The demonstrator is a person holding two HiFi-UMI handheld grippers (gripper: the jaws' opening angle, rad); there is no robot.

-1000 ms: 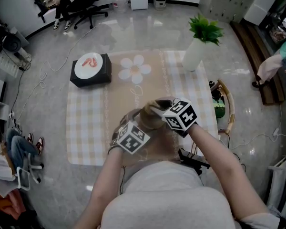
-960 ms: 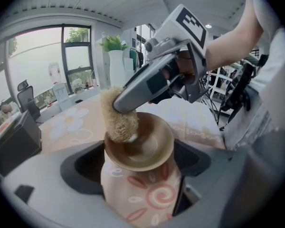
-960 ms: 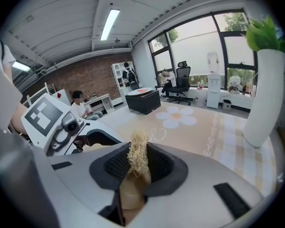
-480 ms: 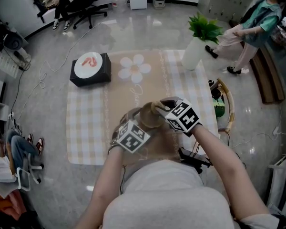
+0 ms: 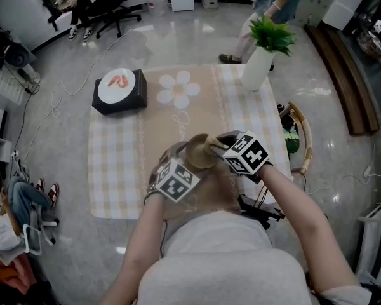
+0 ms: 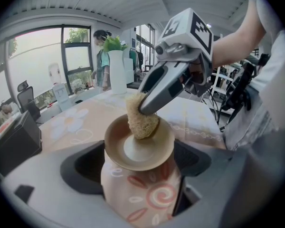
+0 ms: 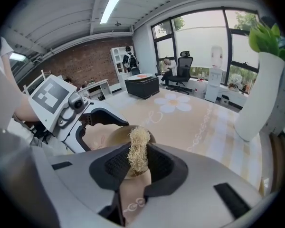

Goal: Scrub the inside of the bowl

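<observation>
Left gripper view, closest in: the left gripper [image 6: 137, 175] has its two jaws clamped on the outer wall of the patterned bowl [image 6: 142, 194], which sits between them with its mouth turned up and away from the camera. Inside the bowl, a pale fibrous scrubber [image 6: 141, 120] presses against the far inner wall, just above the lighter bottom, driven by the right gripper [image 6: 147, 109] reaching in from above the bowl's right side.

The scrubbing step looks to be in progress. With the pad high on one side, the next move probably calls for sweeping it around the rest of the wall and across the bottom while the other gripper holds the bowl steady.

Only this view shows pad-to-bowl contact. The right gripper view shows its own jaws closed on the scrubber, a tuft standing up between them, but those jaws block most of the bowl's interior. The head view hides the contact beneath the marker cubes; it alone gives the layout, with the bowl close to the person over the near part of a checked cloth [image 5: 117, 170]. Farther from the bowl, on its left, a plate rests on a black box [image 5: 140, 97]; on its right stands a white vase [image 5: 258, 72] of greenery. Beyond the vase, a passer-by [image 5: 267, 5] crosses the floor.
</observation>
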